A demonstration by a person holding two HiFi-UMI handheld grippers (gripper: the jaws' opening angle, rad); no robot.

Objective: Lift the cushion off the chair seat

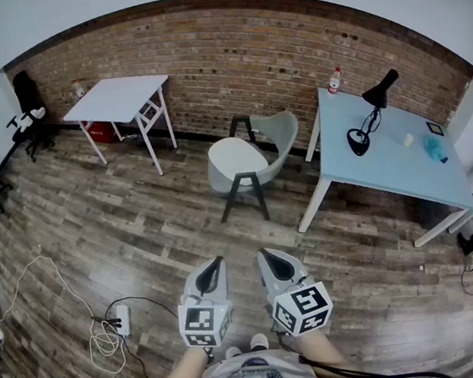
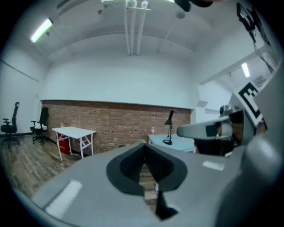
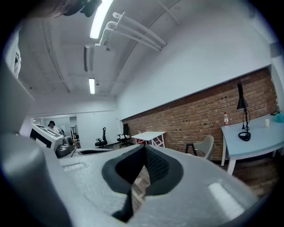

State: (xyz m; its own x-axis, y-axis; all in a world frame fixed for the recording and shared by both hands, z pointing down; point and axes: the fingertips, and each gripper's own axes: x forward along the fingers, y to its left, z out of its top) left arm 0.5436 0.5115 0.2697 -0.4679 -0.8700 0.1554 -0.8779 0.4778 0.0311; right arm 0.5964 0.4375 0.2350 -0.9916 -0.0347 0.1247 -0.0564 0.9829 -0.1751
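A grey shell chair with dark legs stands by the brick wall, well ahead of me. A pale round cushion lies on its seat. My left gripper and right gripper are held side by side close to my body, far short of the chair, both shut with nothing between the jaws. In the right gripper view the chair shows at right past the shut jaws. The left gripper view shows shut jaws, and the chair is hidden behind them.
A light blue table with a black lamp, a bottle and small items stands right of the chair. A white table is at back left. Cables and a power strip lie on the wood floor at left. Office chairs stand far left.
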